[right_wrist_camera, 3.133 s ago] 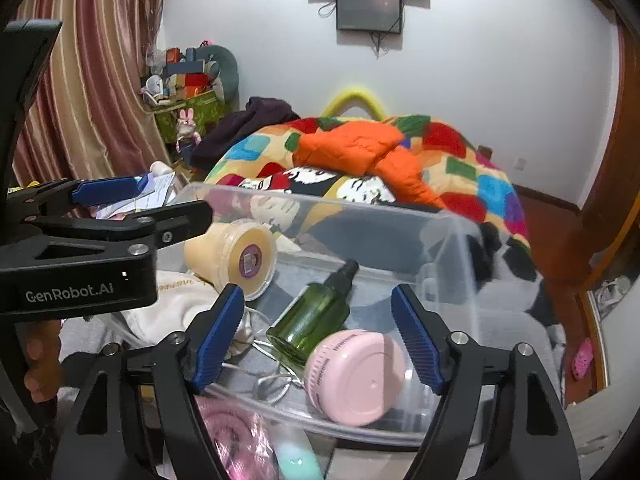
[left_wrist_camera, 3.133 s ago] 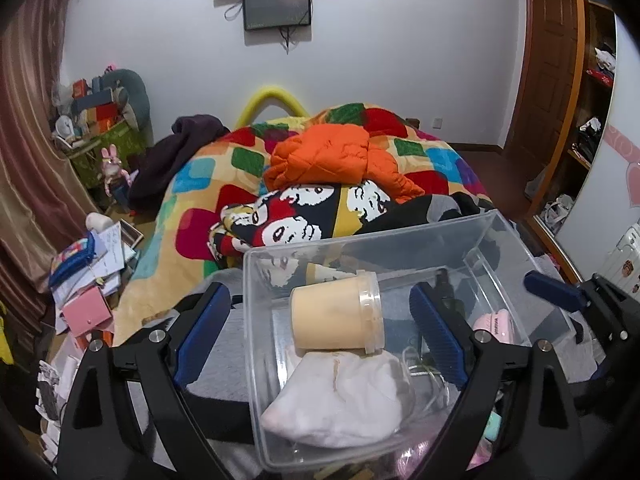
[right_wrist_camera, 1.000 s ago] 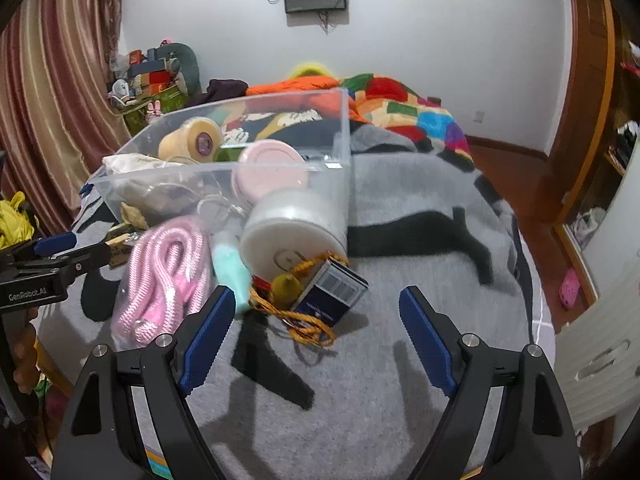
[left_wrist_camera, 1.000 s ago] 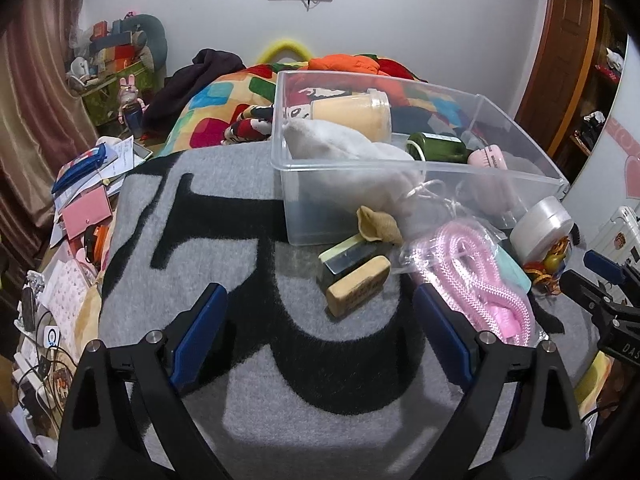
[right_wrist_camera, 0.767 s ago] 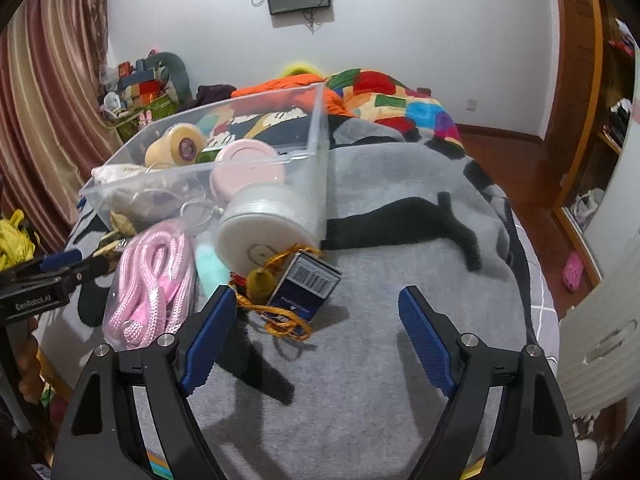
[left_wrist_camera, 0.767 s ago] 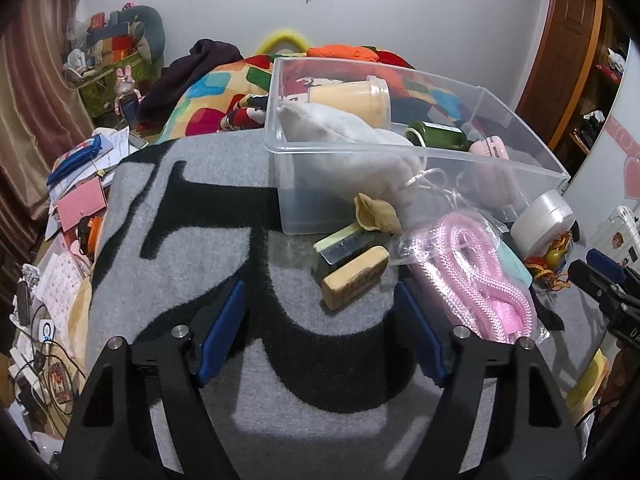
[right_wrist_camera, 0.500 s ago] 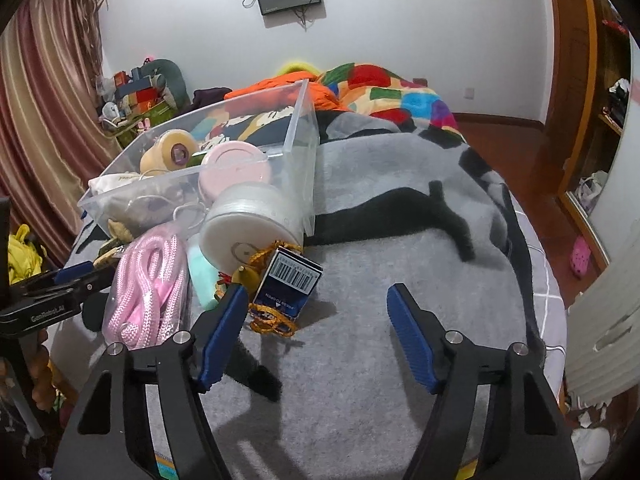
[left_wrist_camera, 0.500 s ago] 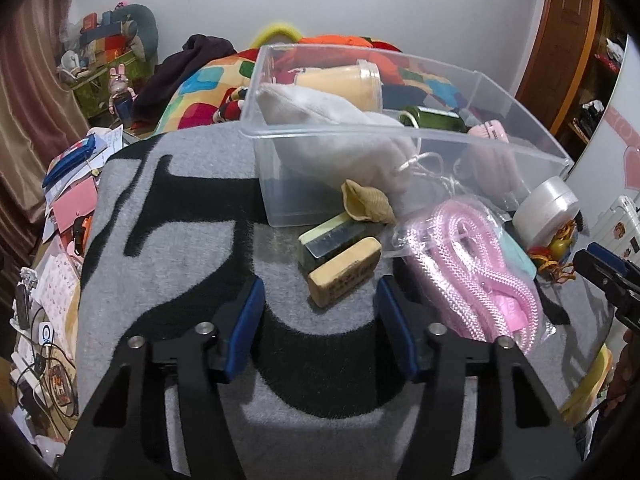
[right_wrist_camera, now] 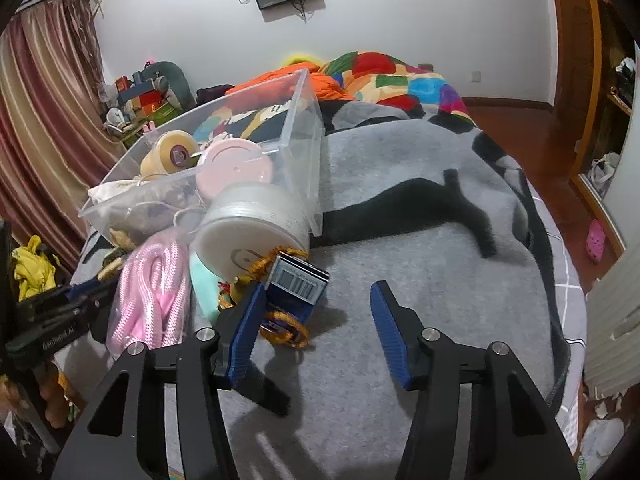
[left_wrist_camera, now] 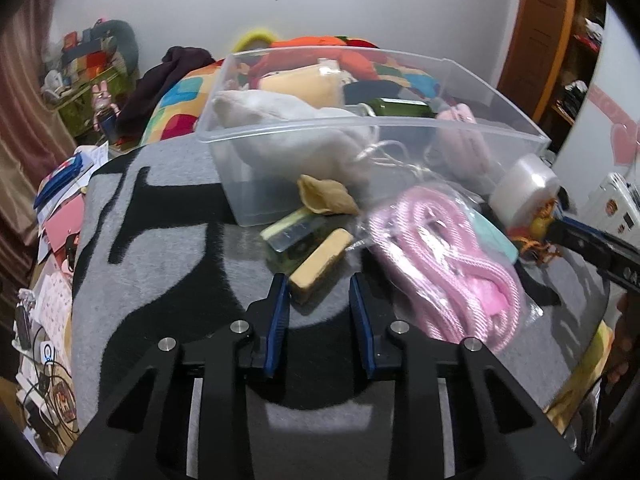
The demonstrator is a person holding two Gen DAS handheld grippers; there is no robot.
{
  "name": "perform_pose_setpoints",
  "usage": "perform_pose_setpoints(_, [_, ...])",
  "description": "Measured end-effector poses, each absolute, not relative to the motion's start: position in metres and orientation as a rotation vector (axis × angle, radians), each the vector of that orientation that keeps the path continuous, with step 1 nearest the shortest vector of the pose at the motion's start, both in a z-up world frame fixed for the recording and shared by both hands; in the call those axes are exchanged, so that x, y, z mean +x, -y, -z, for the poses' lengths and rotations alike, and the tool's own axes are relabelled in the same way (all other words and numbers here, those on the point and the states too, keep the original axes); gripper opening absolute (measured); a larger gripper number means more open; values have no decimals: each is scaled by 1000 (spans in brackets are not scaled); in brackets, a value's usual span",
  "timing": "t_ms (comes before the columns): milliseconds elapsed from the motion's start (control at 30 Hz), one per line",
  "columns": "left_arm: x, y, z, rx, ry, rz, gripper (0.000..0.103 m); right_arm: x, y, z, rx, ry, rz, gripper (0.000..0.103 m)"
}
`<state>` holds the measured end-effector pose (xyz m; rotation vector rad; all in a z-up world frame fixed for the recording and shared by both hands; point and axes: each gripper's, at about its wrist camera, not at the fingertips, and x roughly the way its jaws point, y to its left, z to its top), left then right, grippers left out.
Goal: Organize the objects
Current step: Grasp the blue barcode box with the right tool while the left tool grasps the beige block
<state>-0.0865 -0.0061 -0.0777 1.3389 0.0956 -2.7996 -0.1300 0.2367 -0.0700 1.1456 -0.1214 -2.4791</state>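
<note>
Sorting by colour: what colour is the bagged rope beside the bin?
Pink rope, clearest in the left wrist view.

Rope bag [left_wrist_camera: 448,256] right of block [left_wrist_camera: 320,266], both before bin [left_wrist_camera: 372,128]

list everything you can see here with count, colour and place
bin: 1, clear, on the blanket
blanket: 1, grey and black, under everything
jars in bin: 2, yellow and pink
green bottle: 1, in bin
white pouch: 1, in bin
white jar: 1, outside the bin's corner
pink rope: 1, bagged, beside bin
tan block: 1, its near end between the left gripper's pads
blue box: 1, barcoded, by the right gripper's left pad
left gripper: closing, pads apart from the block
right gripper: closing, nothing gripped
</note>
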Motion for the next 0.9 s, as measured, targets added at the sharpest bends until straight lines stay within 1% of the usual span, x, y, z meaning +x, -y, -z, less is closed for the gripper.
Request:
perform_pose_setpoints(100, [-83,4,77,1351,-106,2818,28,-131,-233,70,1142,126,2471,46])
perform_pose_setpoints(133, [-82,4,77,1352,-107,2821,28,-131,-232,70,1141,127,2469,41])
perform_pose_setpoints(200, [-81,4,76,1352,-109,2821,28,-132,-229,72,1145,134,2455,37])
perform_pose_setpoints(267, [-82,6,75,1347,-110,2815,28,-133,-228,73,1150,135,2448,29])
perform_pose_setpoints(400, [-88,9,76,1353,-127,2793,28,-133,-230,74,1151,159,2444,25])
perform_pose_setpoints(500, [-93,9,76,1355,-126,2791,28,-131,-232,73,1151,161,2445,17])
perform_pose_setpoints(533, [-95,9,76,1352,-122,2790,28,-131,-232,74,1150,159,2447,13])
perform_pose_setpoints(633, [-100,7,78,1351,-128,2786,27,-128,-236,72,1138,168,2452,11])
perform_pose_setpoints(667, [-101,7,78,1348,-128,2784,26,-127,-237,71,1131,167,2456,10])
perform_pose_setpoints(733, [-100,6,78,1338,-118,2782,15,-124,-239,69,1118,162,2470,9])
perform_pose_setpoints(800, [-98,7,78,1342,-123,2790,10,-121,-242,66,1104,158,2480,9])
perform_pose_setpoints(900, [-93,8,75,1323,-116,2792,10,-118,-246,61,1081,157,2487,7])
